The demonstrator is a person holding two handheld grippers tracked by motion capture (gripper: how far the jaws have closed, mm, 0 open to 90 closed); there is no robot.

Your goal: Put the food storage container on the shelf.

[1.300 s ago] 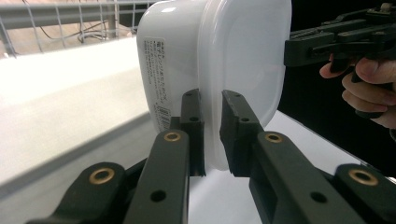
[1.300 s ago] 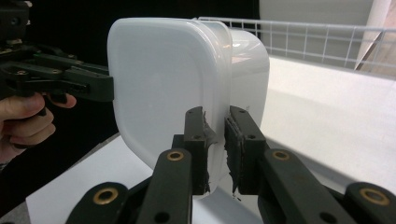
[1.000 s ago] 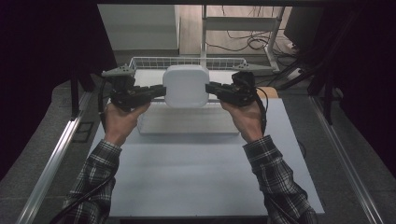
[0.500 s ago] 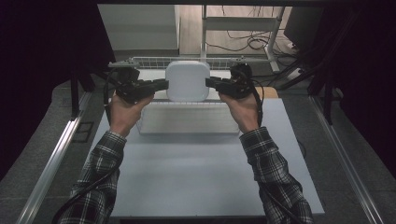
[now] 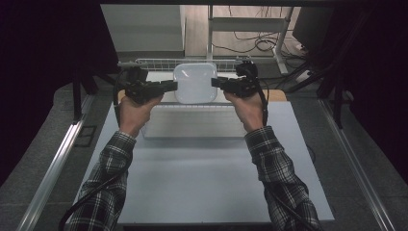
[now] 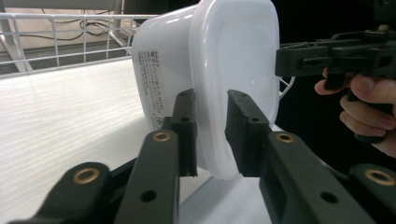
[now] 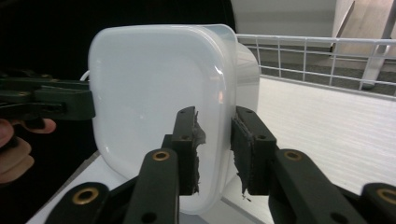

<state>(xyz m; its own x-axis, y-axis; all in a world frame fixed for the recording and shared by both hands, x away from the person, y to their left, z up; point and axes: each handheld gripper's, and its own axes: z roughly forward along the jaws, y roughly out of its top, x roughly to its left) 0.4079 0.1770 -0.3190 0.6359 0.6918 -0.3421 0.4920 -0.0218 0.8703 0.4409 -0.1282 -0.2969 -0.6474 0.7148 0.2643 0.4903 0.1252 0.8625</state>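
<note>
A flat, pale grey rectangular tabletop (image 5: 202, 187) carries the scene, and most of its near half is bare. On its far half lies a white rectangular board (image 5: 192, 122) with a fine ribbed surface, set squarely across the middle; the gripper views show this ribbing as thin parallel lines. Beyond the board, along the far edge, stands a low white wire-grid rack (image 5: 159, 63), whose thin bars run across the width. A strip of light brown wooden surface (image 5: 275, 95) shows at the right of the board, just beside it.
</note>
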